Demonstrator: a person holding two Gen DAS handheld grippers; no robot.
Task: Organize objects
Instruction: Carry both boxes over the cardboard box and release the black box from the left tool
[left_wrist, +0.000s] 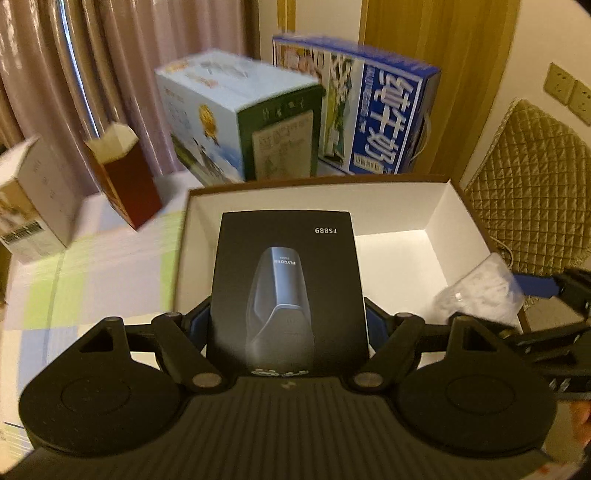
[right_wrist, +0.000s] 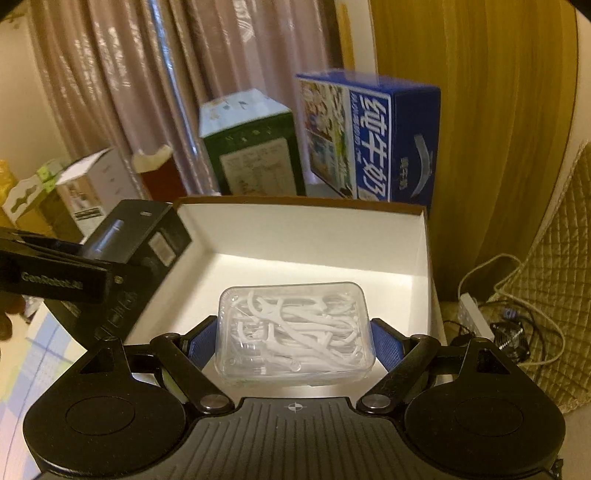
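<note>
Left wrist: cartons (left_wrist: 240, 122) behind open box (left_wrist: 454, 218) | chair (left_wrist: 532, 192) right.

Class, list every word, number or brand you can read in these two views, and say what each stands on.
"FS889": black box in the left gripper.
"FLYCO": same box, small, only roughly legible.
"GenRobot.AI": side of the left gripper, right wrist view.
"纯牛奶": blue carton.
Print on the green box and white box: too blurred.
</note>
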